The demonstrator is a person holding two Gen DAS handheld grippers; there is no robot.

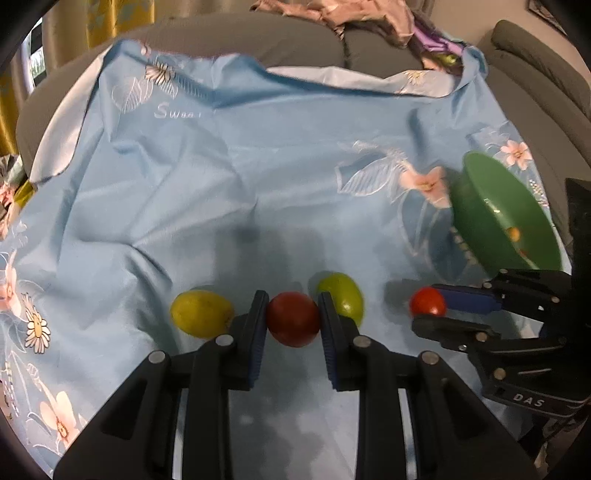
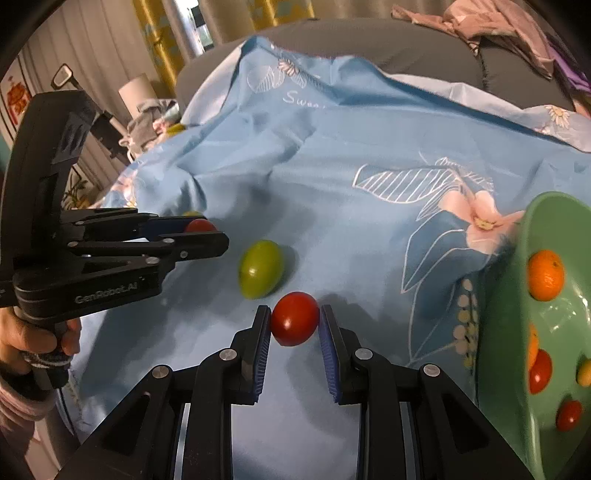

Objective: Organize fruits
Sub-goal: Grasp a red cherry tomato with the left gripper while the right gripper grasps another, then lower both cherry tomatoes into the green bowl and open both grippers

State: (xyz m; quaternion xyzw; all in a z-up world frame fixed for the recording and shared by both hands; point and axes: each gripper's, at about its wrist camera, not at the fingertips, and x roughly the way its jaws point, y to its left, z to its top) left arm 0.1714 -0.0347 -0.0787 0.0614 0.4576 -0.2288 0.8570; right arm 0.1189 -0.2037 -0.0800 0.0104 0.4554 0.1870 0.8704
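Observation:
My left gripper (image 1: 293, 317) is shut on a dark red tomato (image 1: 293, 319) resting on the blue floral cloth (image 1: 258, 184); it also shows in the right wrist view (image 2: 199, 230). A yellow-green fruit (image 1: 201, 313) lies left of it and a green fruit (image 1: 342, 298) right of it. My right gripper (image 2: 294, 319) has its pads against a bright red tomato (image 2: 295, 318), also seen in the left wrist view (image 1: 428, 302). The green fruit (image 2: 260, 268) lies between the two grippers. A green bowl (image 2: 506, 295) at the right holds an orange (image 2: 546, 275) and several small fruits.
The cloth covers a grey sofa (image 1: 314, 40), with crumpled clothes (image 1: 351, 14) on its back. The green bowl (image 1: 480, 206) is tilted at the right edge. A hand (image 2: 22, 339) holds the left gripper's handle. Curtains and clutter stand at the far left.

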